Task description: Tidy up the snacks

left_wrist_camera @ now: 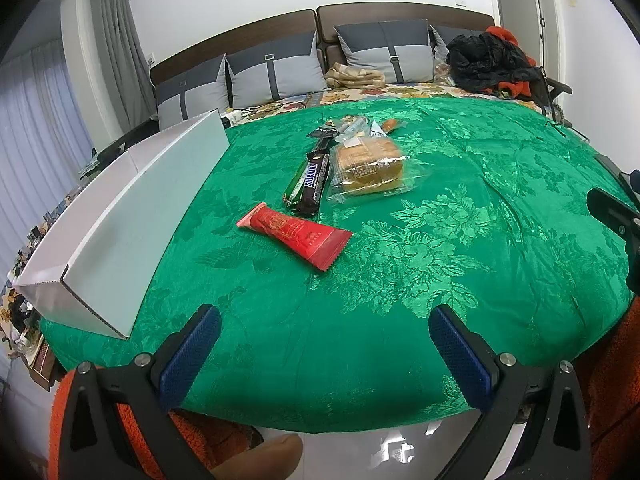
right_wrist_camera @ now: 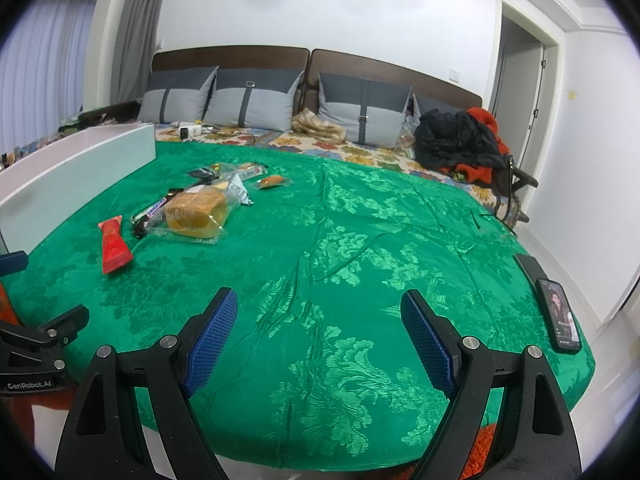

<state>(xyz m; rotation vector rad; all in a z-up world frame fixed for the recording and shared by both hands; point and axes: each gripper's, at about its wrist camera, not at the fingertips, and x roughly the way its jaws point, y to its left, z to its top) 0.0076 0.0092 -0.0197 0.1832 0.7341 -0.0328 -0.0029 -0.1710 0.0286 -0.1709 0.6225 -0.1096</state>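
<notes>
Left wrist: both tongs [left_wrist_camera: 324, 320] [right_wrist_camera: 320, 308] gape empty; one red packet [left_wrist_camera: 296, 236], one Snickers [left_wrist_camera: 314, 182], one bread bag [left_wrist_camera: 368, 168].

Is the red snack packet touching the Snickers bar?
Apart. The left wrist view shows a strip of green cloth between the red snack packet and the near end of the Snickers bar.

Left tool [left_wrist_camera: 324, 334]: black angular arms, silver screw heads, blue ribbed pads [left_wrist_camera: 192, 356]. Right tool [right_wrist_camera: 319, 322] looks the same; white "GenRobot.AI" lettering marks the neighbouring tool's body. Fuzzy orange clothing [left_wrist_camera: 612, 380], perhaps a sleeve, shows behind.
</notes>
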